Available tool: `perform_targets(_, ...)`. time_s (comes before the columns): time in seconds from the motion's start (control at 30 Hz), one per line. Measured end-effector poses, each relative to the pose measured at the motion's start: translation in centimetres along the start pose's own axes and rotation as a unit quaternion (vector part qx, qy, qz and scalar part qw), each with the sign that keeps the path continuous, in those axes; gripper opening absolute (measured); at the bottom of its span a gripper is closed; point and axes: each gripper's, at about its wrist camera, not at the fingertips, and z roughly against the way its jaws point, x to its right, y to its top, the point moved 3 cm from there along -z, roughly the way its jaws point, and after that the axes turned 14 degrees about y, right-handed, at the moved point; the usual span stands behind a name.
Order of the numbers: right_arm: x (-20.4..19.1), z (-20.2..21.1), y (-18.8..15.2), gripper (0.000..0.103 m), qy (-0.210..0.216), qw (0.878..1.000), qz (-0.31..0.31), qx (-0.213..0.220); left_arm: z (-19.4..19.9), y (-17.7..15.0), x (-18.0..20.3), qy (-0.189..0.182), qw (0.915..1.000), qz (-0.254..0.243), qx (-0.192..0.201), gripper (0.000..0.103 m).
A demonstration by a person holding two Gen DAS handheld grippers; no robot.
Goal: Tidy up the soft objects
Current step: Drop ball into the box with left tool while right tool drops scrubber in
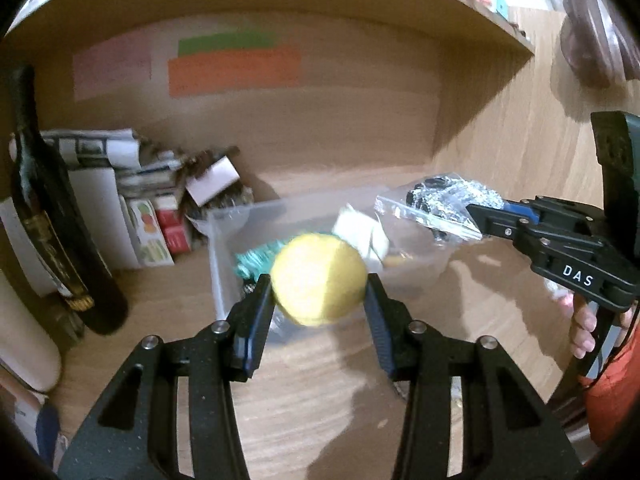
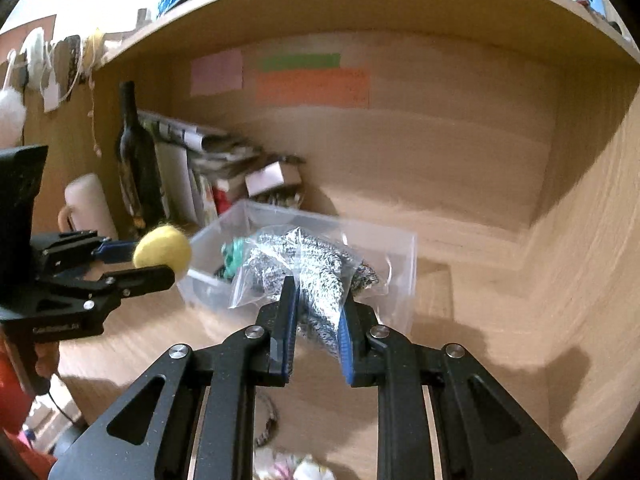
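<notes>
Left wrist view. The left gripper (image 1: 319, 292) pinches a yellow felt ball (image 1: 319, 279) between its two fingers, the ball held in the air just above the near wall of a clear plastic bin (image 1: 224, 240) that stands on the wooden desk (image 1: 300, 400). Inside the bin lie a teal knitted item (image 1: 256, 261) and a pale soft item (image 1: 362, 232), both blurred. At right, the right gripper (image 1: 474, 216) carries a clear bag of speckled black-and-white fabric (image 1: 436, 204) over the bin's far right corner. A dark bottle (image 1: 48, 216) and a stack of boxes and papers (image 1: 140, 200) stand at far left.

Right wrist view. The right gripper (image 2: 318, 304) is closed on the bag (image 2: 304, 276), its fingers pressing the plastic and the fabric within; the bag hangs over the bin's (image 2: 404, 260) open top. At left, the left gripper (image 2: 160, 260) holds the ball (image 2: 163, 249) just beside the bin's left rim, not yet over the opening.

Step in hand, as judged: both soft objects are being carried to the bin for deposit; neither has been released. The next move likely calls for bringing the ball fully over the opening, lowering each load inside the walls, then spreading the fingers. The ball could roll if dropped on the rim.
</notes>
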Motion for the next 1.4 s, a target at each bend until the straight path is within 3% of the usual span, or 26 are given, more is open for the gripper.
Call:
perform_targets(0.27,0.5,-2.2,2.2,0.017,0.009,1.0,-0.005,0.014,-3.1,0.7,-1.3,0.037,0.9992,-0.008,-0.013,0.045)
perform_targets(0.5,1.2,-6.1,1.9,0.017,0.032,0.999,-0.017,-0.03,-6.5,-0.1,-2.7,0.046,0.9972,0.023,-0.055,0.045)
perform_targets(0.87,1.3,-11.0,0.3,0.017,0.049,0.993,-0.014,-0.105,-8.3,-0.8,-1.8,0.048,0.9964,0.005,-0.07,0.045)
perform_targets(1.07,1.2,-11.1,0.0,0.019,0.041,0.993,-0.009,-0.115,-8.3,-1.1,-1.6,0.045,0.9963,0.002,-0.072,0.049)
perform_targets(1.17,1.7,-11.0,0.0,0.033,0.041,0.992,-0.018,-0.118,-8.1,-1.1,-1.6,0.045,0.9966,0.002,-0.069,0.058)
perform_targets(1.23,1.9,-10.8,0.0,0.055,0.039,0.992,-0.026,-0.113,-7.8,-1.1,-1.6,0.043,0.9969,0.002,-0.065,0.064)
perform_targets(1.3,2.0,-10.1,0.0,0.066,0.032,0.994,-0.032,-0.101,-7.2,-1.0,-1.5,0.042,0.9974,0.003,-0.059,0.067)
perform_targets(1.4,2.0,-8.9,0.2,0.071,0.023,0.996,-0.031,-0.085,-6.1,-0.9,-1.3,0.045,0.998,0.001,-0.045,0.071)
